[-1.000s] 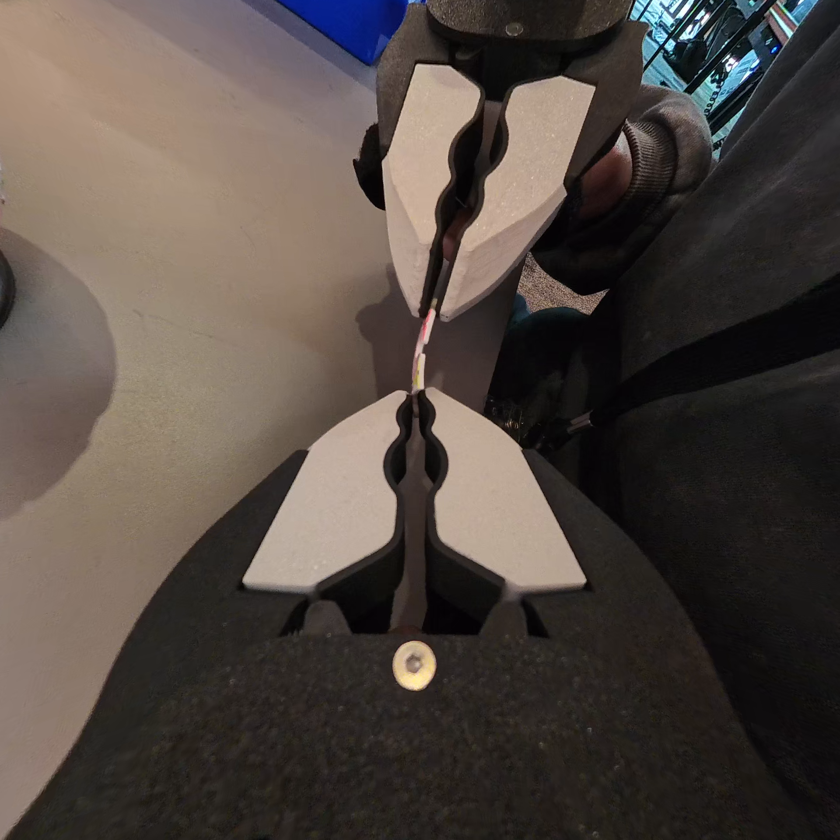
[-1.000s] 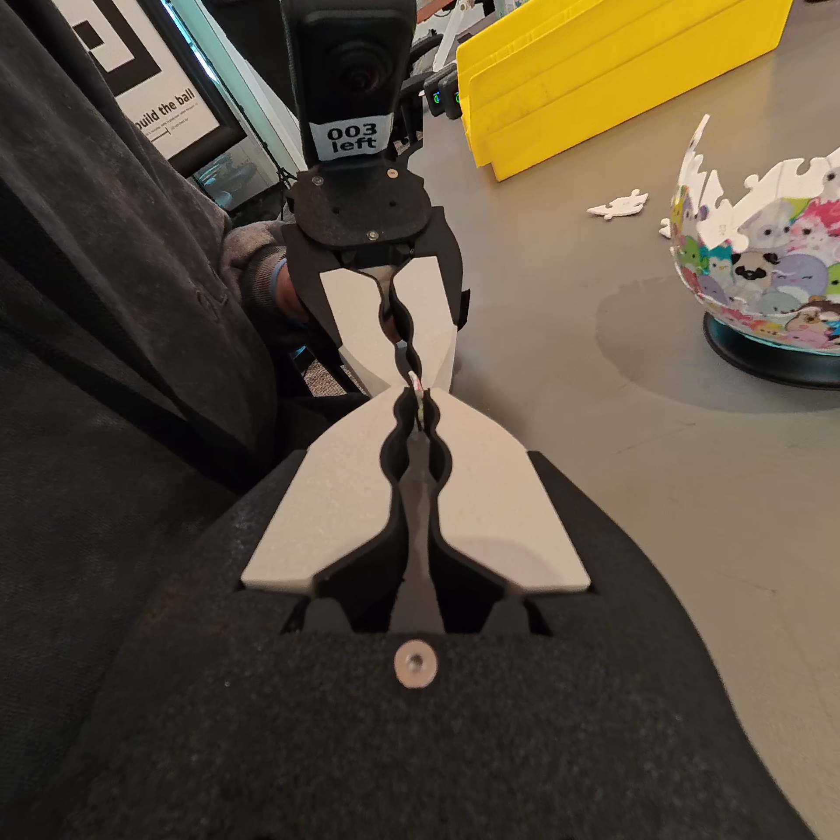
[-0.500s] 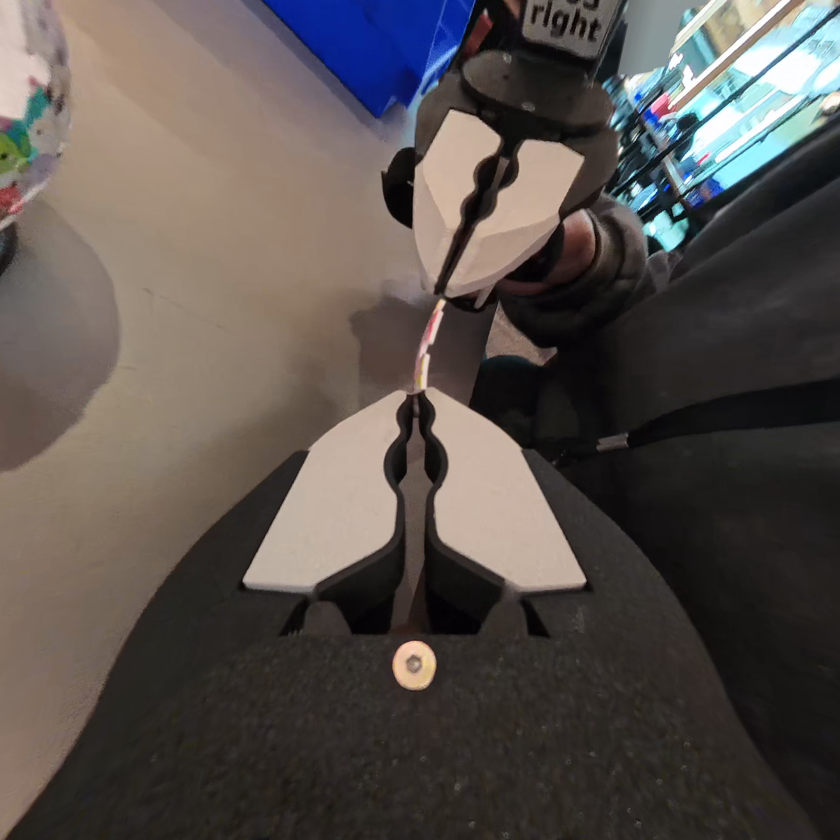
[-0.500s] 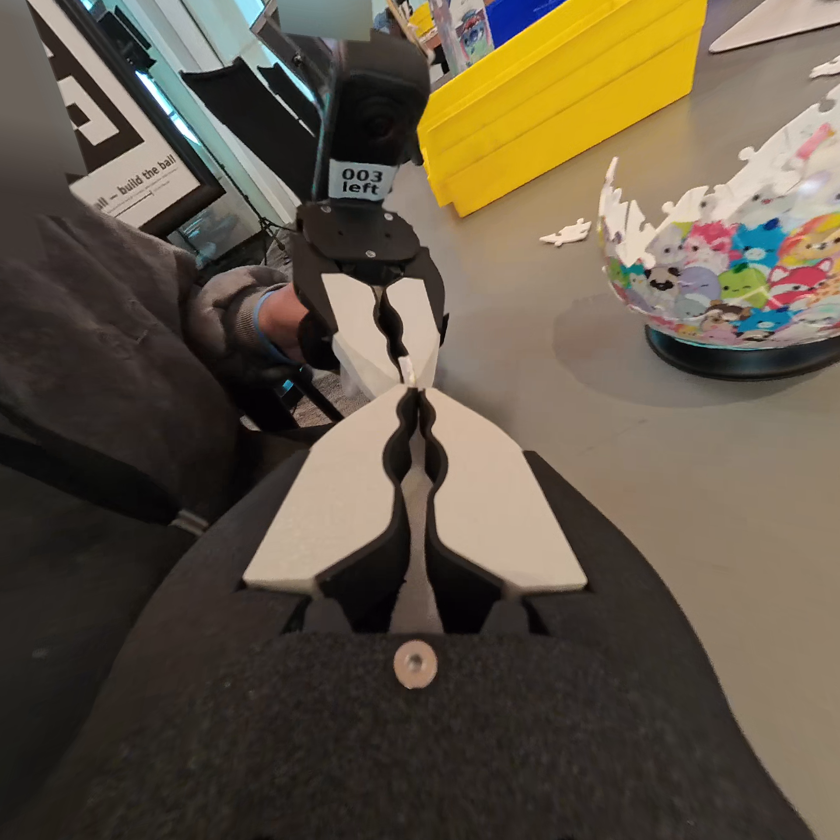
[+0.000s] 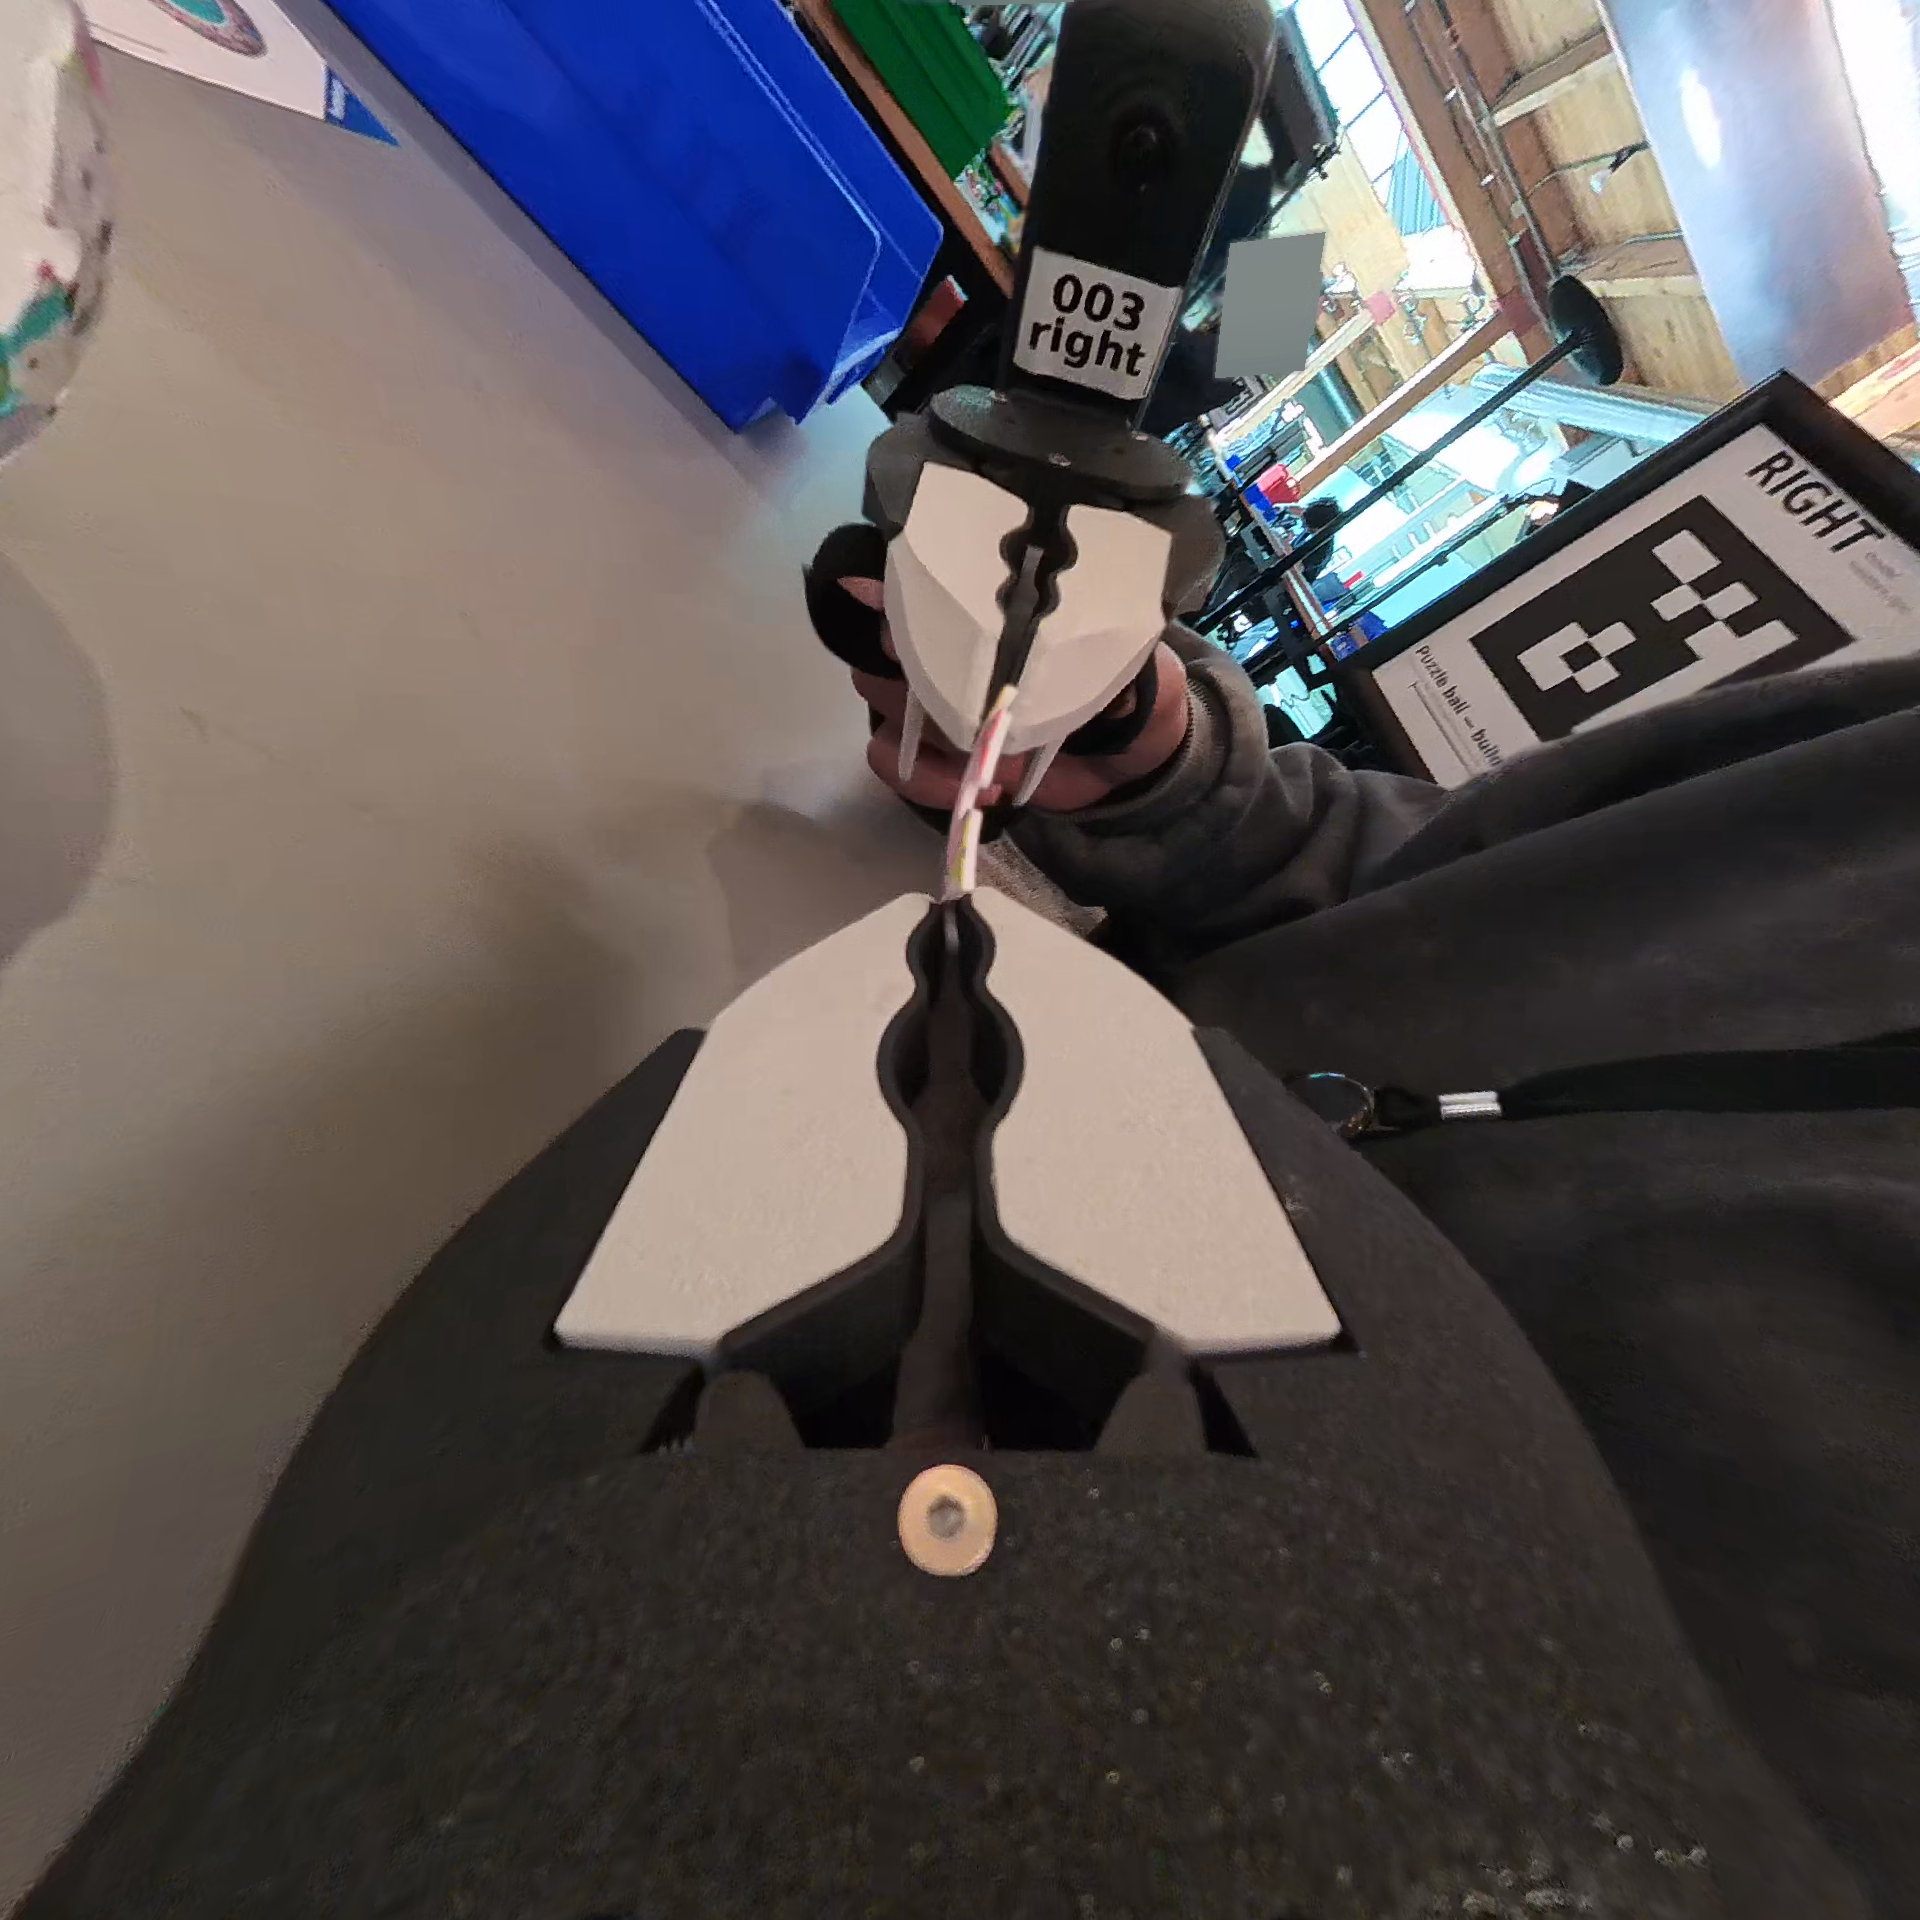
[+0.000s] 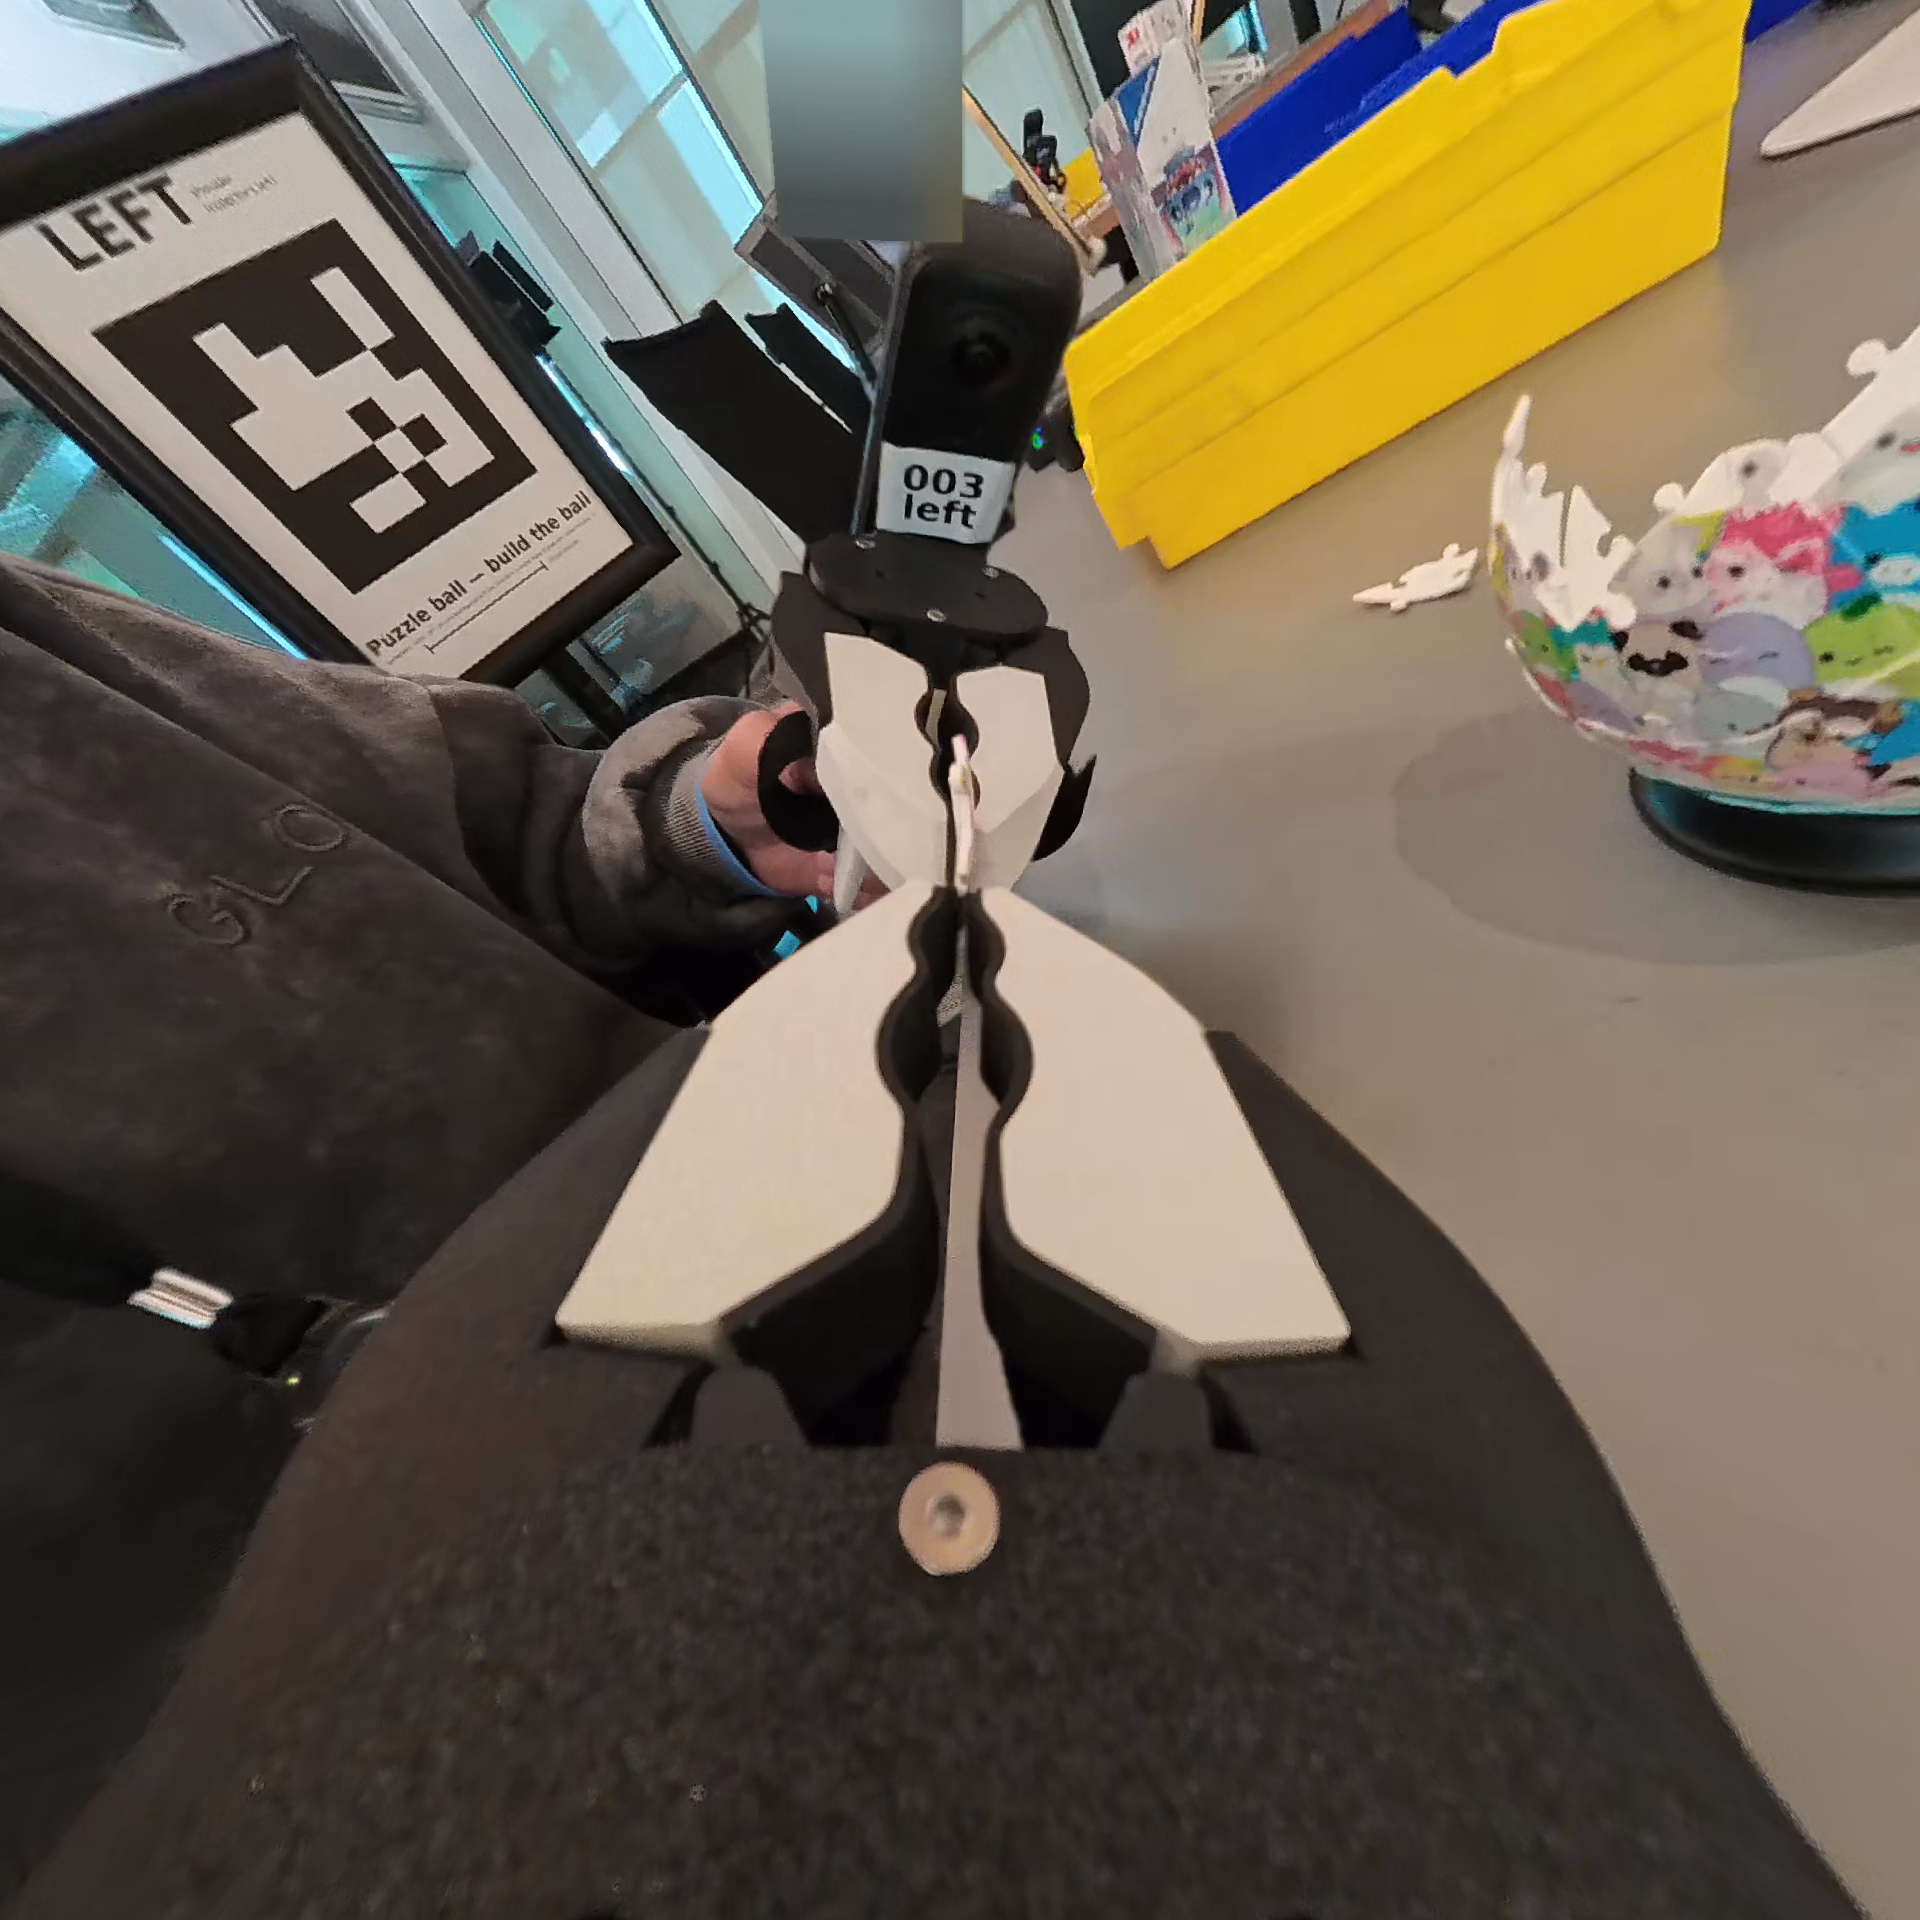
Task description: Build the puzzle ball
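Note:
A thin puzzle piece [image 5: 977,800], seen edge-on with coloured print, bridges both grippers above the grey table's near edge. My left gripper [image 5: 956,906] is shut on its near end. My right gripper [image 5: 1000,719] faces it tip to tip and is shut on the far end. In the right wrist view the piece [image 6: 964,810] rises white from my right gripper [image 6: 956,896] toward the left gripper [image 6: 940,878]. The half-built puzzle ball [image 6: 1714,644], a colourful open bowl, sits on a black stand [image 6: 1766,847] at the right; its blurred edge [image 5: 47,208] shows at far left.
A loose white piece [image 6: 1418,582] lies left of the ball. A yellow bin [image 6: 1403,260] and a blue bin [image 5: 675,187] stand at the table's back. Framed marker signs [image 6: 291,395] [image 5: 1662,603] stand off the table. The person's dark sweater [image 6: 260,935] is close beside both grippers. My two grippers' fingertips are within a few centimetres of each other.
Both grippers have tilted upward and drawn a little apart, so more of the room and the ball shows. The piece stays stretched between the two sets of tips.

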Demonstrator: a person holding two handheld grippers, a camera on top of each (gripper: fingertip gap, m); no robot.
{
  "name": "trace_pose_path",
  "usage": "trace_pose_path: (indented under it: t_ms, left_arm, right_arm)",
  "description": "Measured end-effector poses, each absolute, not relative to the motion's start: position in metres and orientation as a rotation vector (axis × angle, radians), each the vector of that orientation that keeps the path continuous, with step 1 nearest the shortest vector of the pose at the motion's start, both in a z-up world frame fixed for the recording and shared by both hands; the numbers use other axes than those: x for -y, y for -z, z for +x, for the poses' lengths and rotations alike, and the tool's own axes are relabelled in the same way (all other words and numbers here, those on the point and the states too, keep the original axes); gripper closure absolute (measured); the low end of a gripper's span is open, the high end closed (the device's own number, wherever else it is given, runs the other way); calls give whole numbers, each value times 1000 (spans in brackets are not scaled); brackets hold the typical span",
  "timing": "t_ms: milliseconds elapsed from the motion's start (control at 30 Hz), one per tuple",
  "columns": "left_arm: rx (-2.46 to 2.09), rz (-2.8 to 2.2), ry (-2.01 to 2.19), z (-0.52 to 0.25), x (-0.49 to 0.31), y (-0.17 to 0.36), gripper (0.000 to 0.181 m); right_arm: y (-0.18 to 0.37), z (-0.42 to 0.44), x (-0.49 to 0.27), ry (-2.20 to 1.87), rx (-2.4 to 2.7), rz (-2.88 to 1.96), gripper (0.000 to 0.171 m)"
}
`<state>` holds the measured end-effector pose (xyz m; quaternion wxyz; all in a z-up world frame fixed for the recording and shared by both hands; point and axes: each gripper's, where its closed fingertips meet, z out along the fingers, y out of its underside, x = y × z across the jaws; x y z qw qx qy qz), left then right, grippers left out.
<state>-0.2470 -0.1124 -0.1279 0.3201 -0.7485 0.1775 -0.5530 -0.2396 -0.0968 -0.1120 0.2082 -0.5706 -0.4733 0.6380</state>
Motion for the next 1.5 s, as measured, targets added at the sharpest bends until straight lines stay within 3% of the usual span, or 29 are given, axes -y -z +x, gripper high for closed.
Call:
trace_pose_path:
  t_ms: [233, 567, 933, 1000, 1233, 1500]
  left_arm:
    - [-516, -1983, 1396, -240, 116, 131, 180]
    - [-542, -2023, 1322, -238, 117, 139, 180]
    - [-540, -2028, 1200, -245, 111, 139, 172]
    - [-524, -2010, 1090, -256, 104, 135, 160]
    - [-463, -1965, 854, -304, 77, 115, 157]
    - [-383, -2004, 745, -374, 8, 83, 156]
  right_arm:
    - [107, -246, 99, -1688, 1343, -1504, 153]
    - [112, -247, 98, -1549, 1399, -1490, 169]
    - [107, -253, 91, -1333, 1471, -1470, 169]
    - [94, -257, 76, -1250, 1483, -1437, 169]
    - [41, -287, -23, -995, 1562, -1463, 169]
    - [85, -339, -93, -1026, 1741, -1554, 169]
